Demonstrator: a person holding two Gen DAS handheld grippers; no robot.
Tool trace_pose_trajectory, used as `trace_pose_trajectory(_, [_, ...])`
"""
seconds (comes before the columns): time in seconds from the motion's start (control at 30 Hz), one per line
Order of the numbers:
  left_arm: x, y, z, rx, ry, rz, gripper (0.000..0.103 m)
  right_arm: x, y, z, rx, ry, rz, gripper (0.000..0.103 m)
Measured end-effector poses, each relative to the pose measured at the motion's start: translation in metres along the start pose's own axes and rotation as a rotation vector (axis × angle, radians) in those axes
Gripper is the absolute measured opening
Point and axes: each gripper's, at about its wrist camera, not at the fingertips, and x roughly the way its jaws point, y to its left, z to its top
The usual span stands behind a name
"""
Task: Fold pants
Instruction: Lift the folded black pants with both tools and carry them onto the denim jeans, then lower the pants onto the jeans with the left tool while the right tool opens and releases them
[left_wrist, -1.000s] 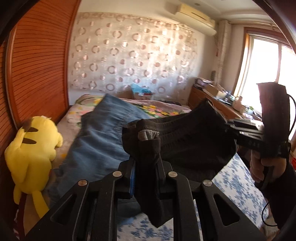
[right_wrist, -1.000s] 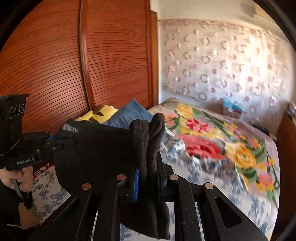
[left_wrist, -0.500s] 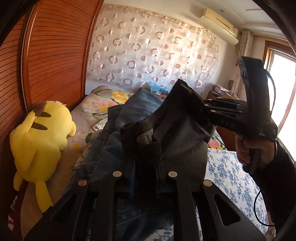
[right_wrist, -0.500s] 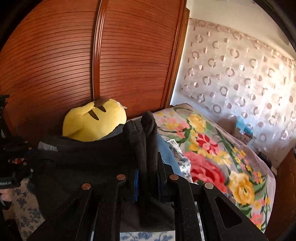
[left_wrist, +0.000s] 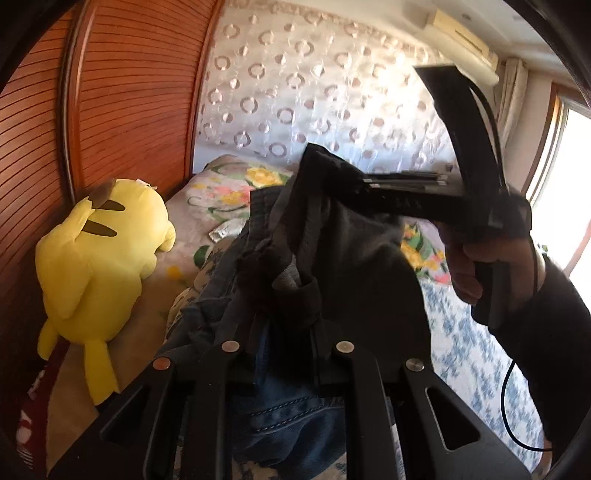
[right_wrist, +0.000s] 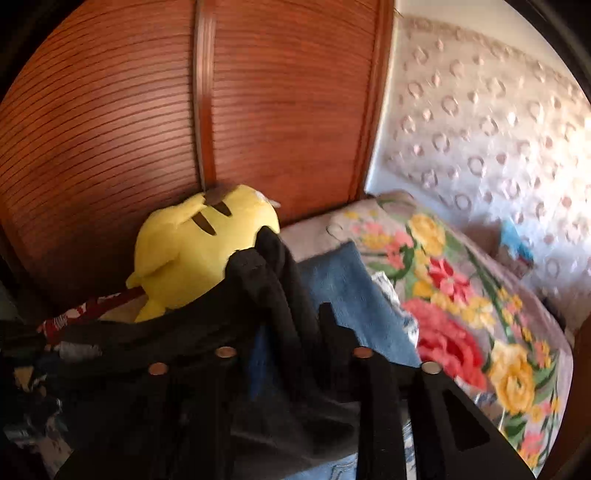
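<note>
The dark pants (left_wrist: 354, 266) hang in the air between the two hand-held tools, above the bed (left_wrist: 465, 343). The left gripper (left_wrist: 286, 317) is clamped on a bunched fold of the fabric, which rises from between its fingers and spills back over the frame. The right gripper (right_wrist: 295, 314) is likewise pinched shut on a thick wad of the same cloth, with the rest draping left and down across its body. In the left wrist view the right gripper appears from the side, gripped by the person's right hand (left_wrist: 476, 266), its tips buried in a raised peak of the pants at upper centre.

The pants are a soft, matte, near-black knit with a grey inner face showing at one rolled edge. They sag in loose folds, and the span between the two grips runs roughly crosswise, higher at the right gripper's end.

Beneath them lies a pair of blue denim jeans (right_wrist: 351, 291), stiffer, with visible stitching. A plush yellow toy (left_wrist: 99, 258) leans against the ribbed wooden wardrobe doors (right_wrist: 129, 122). A floral blanket (right_wrist: 461, 295) covers the far part of the bed.
</note>
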Motion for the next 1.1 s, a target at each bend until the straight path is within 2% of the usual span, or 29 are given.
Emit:
trace_pose_trajectory(0.03, [-0.001, 0.002, 0.001, 0.001, -0.002, -0.004, 0.021, -0.002, -0.003, -0.001, 0.015, -0.009, -0.001, 0.032])
trace_pose_trajectory(0.13, [-0.006, 0.002, 0.005, 0.014, -0.001, 0.005, 0.035, -0.013, -0.010, -0.004, 0.051, -0.042, -0.001, 0.038])
trace_pose_trajectory(0.2, [-0.014, 0.001, 0.009, 0.030, -0.021, 0.023, 0.051, -0.025, -0.016, -0.008, 0.081, -0.071, -0.031, 0.040])
trace_pose_trajectory(0.3, [-0.023, -0.002, 0.014, 0.051, -0.056, 0.037, 0.058, -0.054, -0.026, -0.019, 0.125, -0.126, -0.032, 0.041])
trace_pose_trajectory(0.37, [-0.029, -0.008, 0.019, 0.076, -0.083, 0.036, 0.058, -0.069, -0.029, -0.027, 0.144, -0.149, -0.031, 0.041])
trace_pose_trajectory(0.47, [-0.027, -0.020, 0.023, 0.120, -0.085, 0.010, 0.058, -0.084, -0.027, -0.043, 0.164, -0.157, 0.018, 0.040])
trace_pose_trajectory(0.53, [-0.018, -0.025, 0.023, 0.138, -0.067, -0.003, 0.058, -0.083, -0.023, -0.052, 0.165, -0.138, 0.046, 0.034])
trace_pose_trajectory(0.67, [0.007, -0.033, 0.018, 0.169, 0.002, -0.011, 0.058, -0.070, -0.022, -0.055, 0.145, -0.091, 0.057, 0.034])
trace_pose_trajectory(0.87, [0.026, -0.025, 0.007, 0.164, 0.072, 0.013, 0.058, -0.041, -0.046, -0.033, 0.150, -0.044, 0.014, 0.034])
trace_pose_trajectory(0.97, [0.032, -0.022, 0.002, 0.156, 0.086, 0.006, 0.058, -0.020, -0.054, -0.027, 0.164, 0.004, -0.002, 0.034])
trace_pose_trajectory(1.1, [0.036, -0.020, 0.002, 0.145, 0.091, -0.004, 0.059, -0.013, -0.056, -0.025, 0.194, 0.005, 0.016, 0.034])
